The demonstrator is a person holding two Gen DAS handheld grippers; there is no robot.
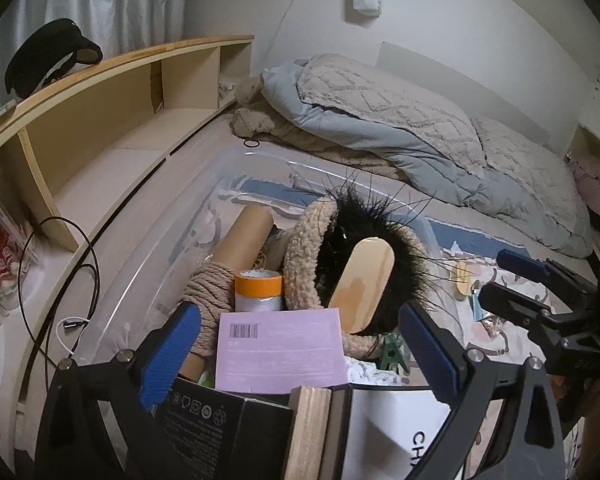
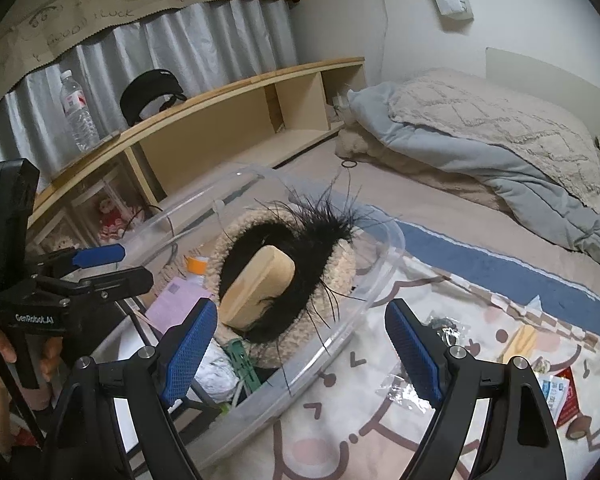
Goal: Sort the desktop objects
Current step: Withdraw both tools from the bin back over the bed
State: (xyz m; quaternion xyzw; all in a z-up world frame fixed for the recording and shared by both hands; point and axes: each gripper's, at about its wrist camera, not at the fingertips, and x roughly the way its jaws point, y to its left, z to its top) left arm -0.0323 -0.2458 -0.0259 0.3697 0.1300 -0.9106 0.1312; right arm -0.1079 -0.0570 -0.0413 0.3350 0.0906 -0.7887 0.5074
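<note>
Here, both grippers tilt downward over a clear plastic bin (image 2: 380, 276) on the bed. Left gripper (image 1: 300, 344): jaws wide apart, nothing between the blue pads, poised above the bin's contents — pink card (image 1: 280, 352), orange tape roll (image 1: 259, 292), coiled rope (image 1: 210, 292), cardboard tube (image 1: 244, 236). Right gripper (image 2: 300, 344): jaws wide, empty, hanging over the bin's near rim. A fuzzy beige hat with black feathers (image 2: 284, 264) sits in the bin, a wooden block (image 2: 260, 288) resting inside it. Loose packets (image 2: 556, 392) lie on the patterned blanket (image 2: 380, 432), right of the bin. A hand (image 2: 4, 352) grips the left tool's handle.
</note>
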